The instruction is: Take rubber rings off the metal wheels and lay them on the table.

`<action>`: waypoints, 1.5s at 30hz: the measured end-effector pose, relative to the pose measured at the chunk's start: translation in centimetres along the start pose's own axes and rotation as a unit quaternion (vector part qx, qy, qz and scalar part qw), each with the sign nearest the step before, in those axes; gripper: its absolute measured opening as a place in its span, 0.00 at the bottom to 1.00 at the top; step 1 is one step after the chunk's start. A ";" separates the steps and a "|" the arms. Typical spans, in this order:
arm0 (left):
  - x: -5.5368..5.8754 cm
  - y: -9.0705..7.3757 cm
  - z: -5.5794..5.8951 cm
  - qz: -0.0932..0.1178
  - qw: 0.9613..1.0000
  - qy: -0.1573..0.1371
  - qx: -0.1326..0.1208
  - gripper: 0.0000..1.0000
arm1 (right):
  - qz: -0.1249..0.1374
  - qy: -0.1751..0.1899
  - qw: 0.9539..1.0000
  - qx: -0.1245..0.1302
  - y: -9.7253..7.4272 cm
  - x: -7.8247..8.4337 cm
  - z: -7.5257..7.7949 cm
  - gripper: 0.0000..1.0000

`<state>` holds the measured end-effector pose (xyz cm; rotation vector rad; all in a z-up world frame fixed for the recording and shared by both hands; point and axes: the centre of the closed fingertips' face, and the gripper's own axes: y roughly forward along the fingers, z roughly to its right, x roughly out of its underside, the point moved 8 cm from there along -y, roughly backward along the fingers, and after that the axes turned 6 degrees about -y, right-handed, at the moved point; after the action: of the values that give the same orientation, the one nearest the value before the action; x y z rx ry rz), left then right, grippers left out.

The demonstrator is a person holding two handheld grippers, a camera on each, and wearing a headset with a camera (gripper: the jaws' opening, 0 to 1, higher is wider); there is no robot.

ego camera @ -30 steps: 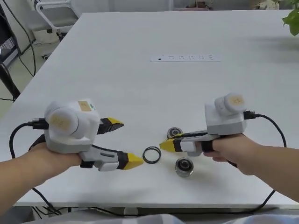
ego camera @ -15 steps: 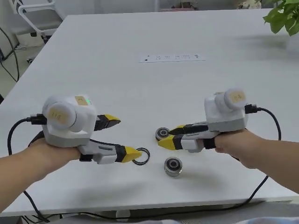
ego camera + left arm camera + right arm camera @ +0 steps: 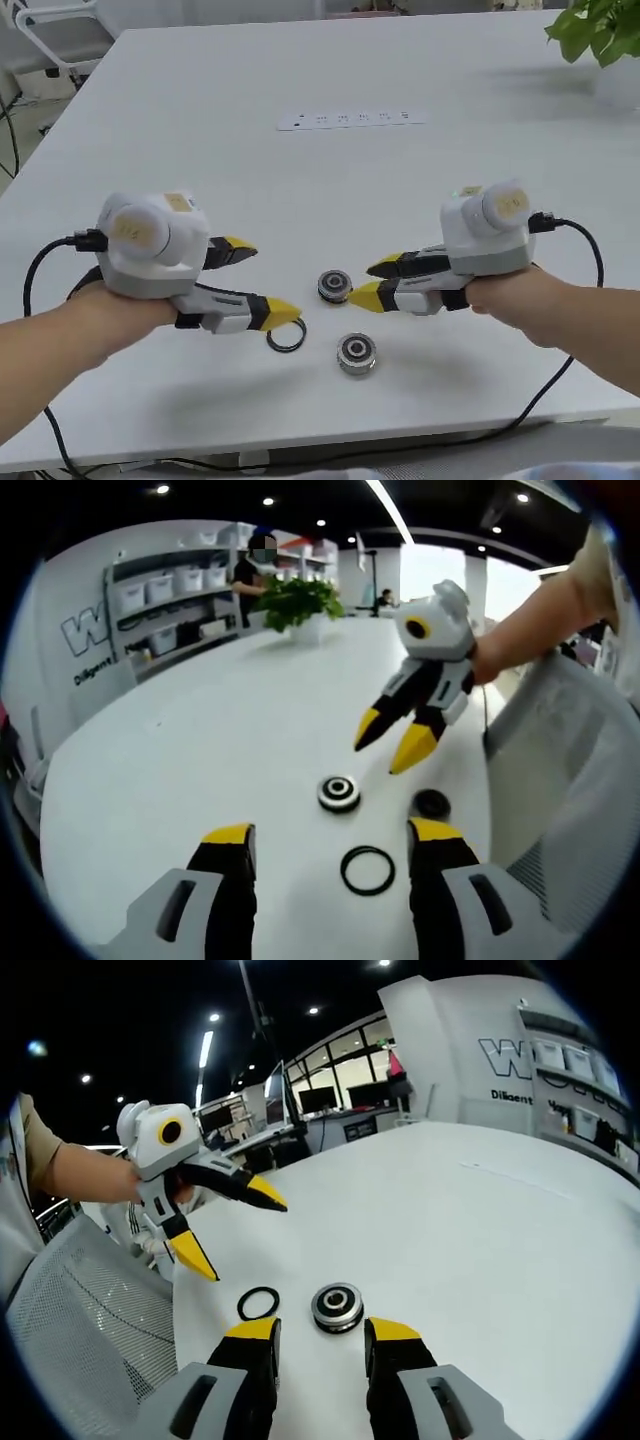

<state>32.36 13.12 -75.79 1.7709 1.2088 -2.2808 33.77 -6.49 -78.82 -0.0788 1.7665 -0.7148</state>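
On the white table, a black rubber ring lies at nine o'clock of one round metal wheel (near it), a second metal wheel at eleven.

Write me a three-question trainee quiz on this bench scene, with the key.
1. True or false: the loose rubber ring lies flat on the table, apart from both wheels.
2. How many metal wheels sit on the table? A) one B) two C) four
3. Fill in: the left tool and the right tool each hold nothing, with jaws ___.
Key: 1 true; 2 B; 3 open.
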 end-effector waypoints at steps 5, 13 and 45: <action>-0.2 1.0 -0.1 -0.005 1.000 -0.001 0.001 0.60 | -0.013 -0.001 1.000 0.002 0.3 0.9 0.8 0.31; -0.6 2.4 -0.1 -0.008 1.000 -0.007 0.007 0.55 | -0.020 -0.009 1.000 -0.005 1.0 1.3 1.2 0.28; -0.5 7.1 0.4 -0.037 0.998 -0.007 0.049 0.32 | -0.016 -0.024 0.999 -0.014 3.1 1.6 1.7 0.15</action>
<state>35.38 7.74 -79.33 1.7669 1.2003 -2.4289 35.69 -5.37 -81.97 -0.1425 1.7327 -0.7047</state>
